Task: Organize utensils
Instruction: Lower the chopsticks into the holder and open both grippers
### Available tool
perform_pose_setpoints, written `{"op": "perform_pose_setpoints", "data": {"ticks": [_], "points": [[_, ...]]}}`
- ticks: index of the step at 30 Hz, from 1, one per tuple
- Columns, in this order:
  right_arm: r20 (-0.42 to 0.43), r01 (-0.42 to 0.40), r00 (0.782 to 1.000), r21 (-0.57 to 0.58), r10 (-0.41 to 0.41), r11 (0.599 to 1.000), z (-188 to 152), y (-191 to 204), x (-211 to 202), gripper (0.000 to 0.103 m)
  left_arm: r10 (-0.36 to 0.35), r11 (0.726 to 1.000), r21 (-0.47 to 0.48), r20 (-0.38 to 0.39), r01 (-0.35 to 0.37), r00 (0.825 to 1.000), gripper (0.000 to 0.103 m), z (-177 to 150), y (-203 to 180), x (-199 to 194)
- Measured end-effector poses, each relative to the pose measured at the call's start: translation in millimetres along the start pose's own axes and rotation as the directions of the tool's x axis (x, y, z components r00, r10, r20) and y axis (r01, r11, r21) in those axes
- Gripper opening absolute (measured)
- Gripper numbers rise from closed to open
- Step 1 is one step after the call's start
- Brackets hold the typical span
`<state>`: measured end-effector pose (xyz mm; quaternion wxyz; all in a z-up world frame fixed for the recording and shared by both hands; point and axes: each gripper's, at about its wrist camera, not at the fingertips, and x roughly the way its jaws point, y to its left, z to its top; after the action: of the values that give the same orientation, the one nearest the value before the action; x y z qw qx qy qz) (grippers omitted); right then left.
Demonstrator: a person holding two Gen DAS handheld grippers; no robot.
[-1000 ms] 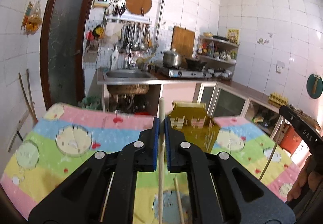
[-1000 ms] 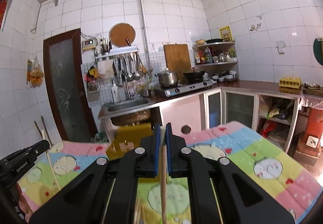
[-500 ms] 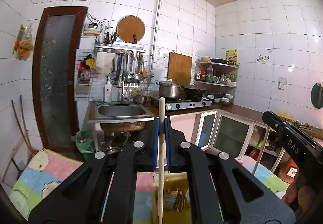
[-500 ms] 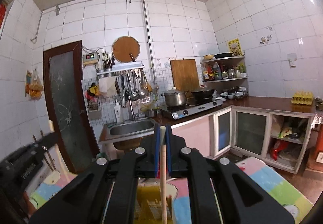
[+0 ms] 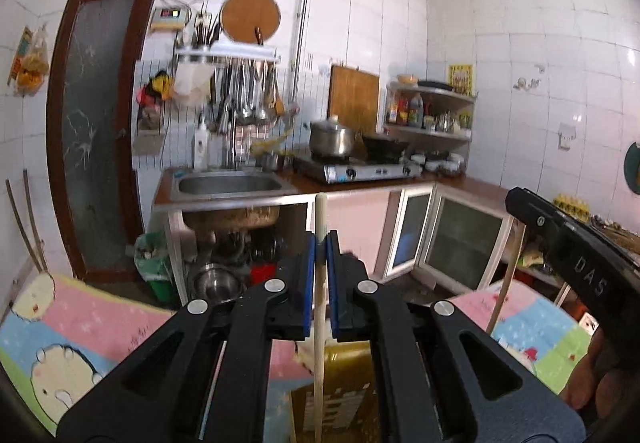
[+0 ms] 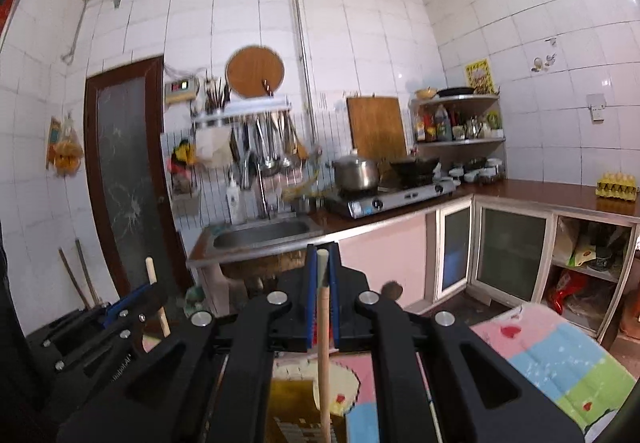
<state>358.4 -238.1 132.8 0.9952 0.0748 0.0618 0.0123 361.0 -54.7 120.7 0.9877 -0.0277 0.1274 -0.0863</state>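
Left gripper (image 5: 320,243) jaws clamping chopstick (image 5: 319,307) upright, tip protruding above jaws. Right gripper (image 6: 322,263) jaws pinching second chopstick (image 6: 323,343) likewise. Judging both light, stiff, slippery: gripping mid-shaft advisable.

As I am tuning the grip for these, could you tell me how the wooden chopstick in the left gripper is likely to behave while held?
The chopstick looks thin, straight and rigid, so probably stiff and light. The left gripper pinches it at one narrow spot, so it may pivot. Its round, smooth shaft would likely roll if dropped on the table.
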Motion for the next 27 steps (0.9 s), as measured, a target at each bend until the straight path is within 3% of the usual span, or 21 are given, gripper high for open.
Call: {"op": "perform_pose_setpoints", "data": {"ticks": [7, 12, 14, 15, 16, 17, 18, 20, 23, 27], "points": [[-0.059, 0.003, 0.998, -0.015, -0.004, 1.000, -32.2, -4.4, 9.1, 0.006, 0.027, 1.000, -0.001, -0.050, -0.027, 0.998, 0.005, -23.8, 9.9, 11.6], [-0.084, 0.011, 0.996, -0.021, -0.013, 1.000, -38.5, -7.1, 6.9, 0.007, 0.036, 0.999, -0.008, -0.061, -0.037, 0.997, 0.005, -23.7, 14.4, 5.0], [-0.111, 0.016, 0.994, -0.026, -0.019, 1.000, -35.1, -9.6, 4.7, 0.008, 0.037, 0.999, -0.010, -0.063, -0.038, 0.997, 0.017, -18.6, 16.5, -1.0], [-0.120, 0.020, 0.992, -0.025, -0.023, 0.999, -32.6, -10.3, 4.0, 0.019, 0.041, 0.999, -0.015, -0.058, -0.042, 0.997, 0.032, -15.8, 18.2, -5.7], [-0.127, 0.026, 0.992, -0.019, -0.028, 0.999, -29.7, -12.2, 0.6, 0.041, 0.053, 0.998, -0.021, -0.046, -0.054, 0.998, 0.048, -12.8, 19.8, -14.1], [-0.122, 0.031, 0.992, -0.004, -0.031, 1.000, -26.2, -14.5, -4.8, 0.051, 0.064, 0.998, -0.026, -0.030, -0.064, 0.998, 0.058, -9.3, 21.8, -24.2], [-0.114, 0.035, 0.993, 0.006, -0.034, 0.999, -24.1, -16.6, -10.5, 0.056, 0.067, 0.997, -0.027, -0.024, -0.067, 0.997, 0.061, -7.2, 22.3, -29.9], [-0.114, 0.049, 0.992, 0.009, -0.048, 0.999, -18.9, -19.9, -21.3, 0.056, 0.069, 0.998, -0.015, -0.020, -0.069, 0.997, 0.071, -0.4, 24.2, -46.9], [-0.132, 0.078, 0.988, 0.003, -0.077, 0.997, -13.5, -22.6, -37.7, 0.057, 0.085, 0.996, 0.005, -0.007, -0.085, 0.996, 0.074, 4.7, 27.1, -67.0], [-0.136, 0.104, 0.986, 0.013, -0.101, 0.995, -15.8, -28.3, -68.0, 0.068, 0.103, 0.995, -0.001, 0.011, -0.103, 0.995, 0.093, 2.6, 35.1, -96.0]]}}
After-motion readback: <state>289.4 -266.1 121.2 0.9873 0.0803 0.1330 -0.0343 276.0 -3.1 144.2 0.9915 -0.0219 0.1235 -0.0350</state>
